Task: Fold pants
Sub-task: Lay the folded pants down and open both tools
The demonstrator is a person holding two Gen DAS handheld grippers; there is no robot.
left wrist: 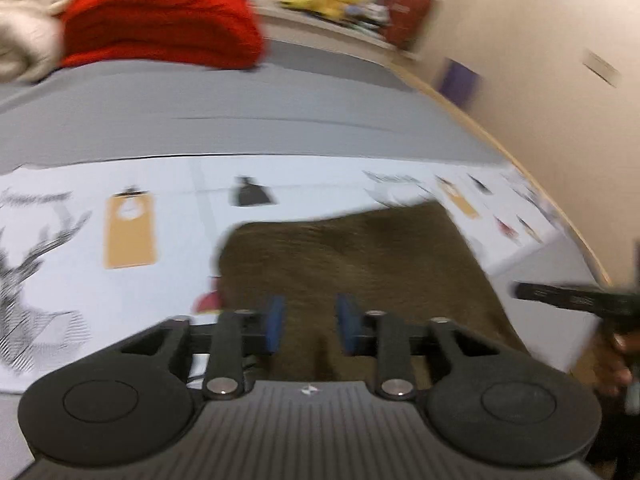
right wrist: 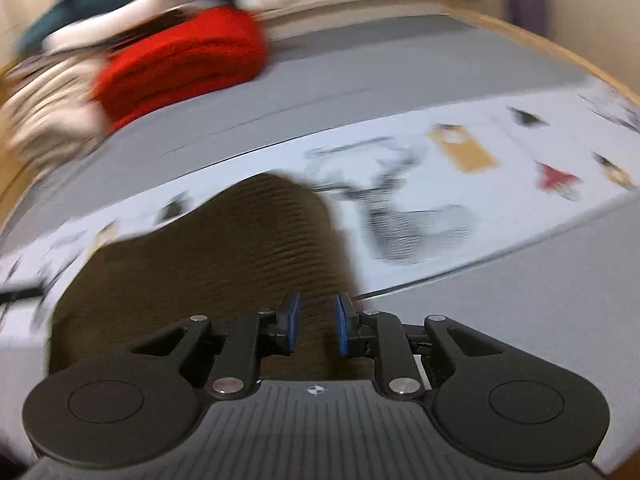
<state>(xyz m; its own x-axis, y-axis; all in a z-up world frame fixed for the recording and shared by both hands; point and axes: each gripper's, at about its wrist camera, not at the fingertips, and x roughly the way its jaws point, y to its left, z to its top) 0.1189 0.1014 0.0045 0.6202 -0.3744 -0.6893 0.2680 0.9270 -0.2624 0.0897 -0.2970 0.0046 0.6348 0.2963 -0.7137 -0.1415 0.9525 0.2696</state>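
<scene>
The pants (left wrist: 360, 264) are brown ribbed fabric, lying on a white printed sheet (left wrist: 168, 272) on the grey bed. My left gripper (left wrist: 311, 322) is over their near part, with its blue pads narrowly apart and a fold of the brown cloth between them. In the right wrist view the pants (right wrist: 224, 248) bulge up in a rounded hump. My right gripper (right wrist: 317, 322) has its pads close together on a ridge of cloth at their right edge. Both views are blurred.
A red folded blanket (left wrist: 160, 20) and cream bedding (left wrist: 24, 20) are piled at the far side of the grey bed (left wrist: 280, 120). A beige wall (left wrist: 520, 60) runs along the right. A hand with a black tool part (left wrist: 576, 300) enters at the right edge.
</scene>
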